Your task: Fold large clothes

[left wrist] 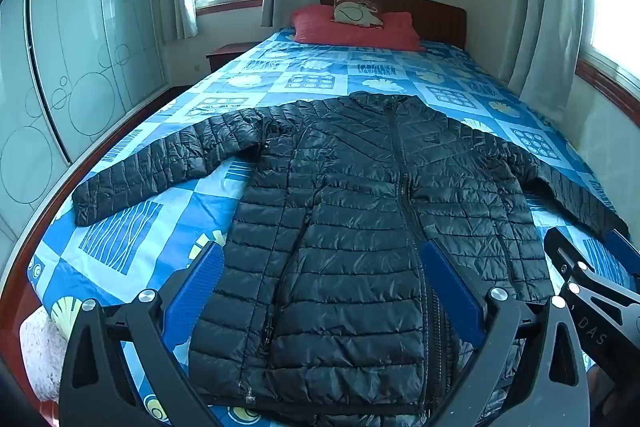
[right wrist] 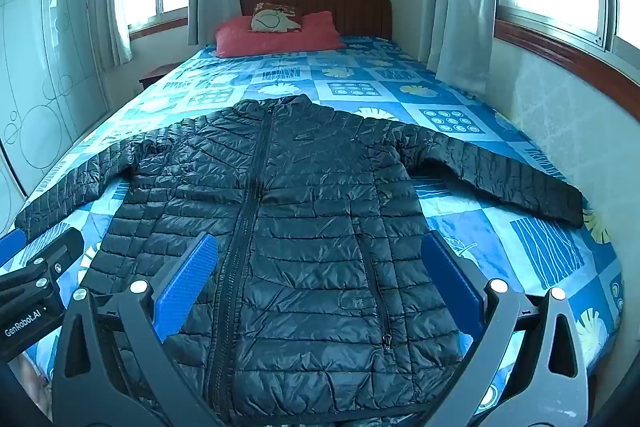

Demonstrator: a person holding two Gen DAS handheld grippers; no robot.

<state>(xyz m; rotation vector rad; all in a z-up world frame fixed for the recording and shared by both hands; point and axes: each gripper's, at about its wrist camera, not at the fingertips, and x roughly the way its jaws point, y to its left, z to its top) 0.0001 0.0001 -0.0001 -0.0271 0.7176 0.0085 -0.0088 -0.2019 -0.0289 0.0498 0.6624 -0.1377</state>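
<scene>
A black quilted jacket (left wrist: 340,227) lies flat and front-up on the bed (left wrist: 120,239), zipped, with both sleeves spread out to the sides and its collar pointing away towards the red pillow (left wrist: 352,31) at the wooden headboard (left wrist: 432,15). The left gripper (left wrist: 324,287) hangs above the hem end of the jacket with its jaws spread wide apart and nothing between the blue pads (left wrist: 200,287); seen from this gripper, the jacket's body fills the gap between the two fingers, the zip running just inside the right-hand pad, and the garment stretches ahead and below. The far sleeve on its left reaches out past the left finger towards the bed's edge. The right gripper (right wrist: 320,283) is likewise held wide apart and empty, poised over the same hem end; from it the zip sits just inside its left-hand pad and a zipped pocket lies between the fingers, while the sleeve on its right extends well beyond the right finger towards the wall. Each gripper shows at the edge of the other's view, so the two are side by side. Neither touches the jacket as far as can be told.
</scene>
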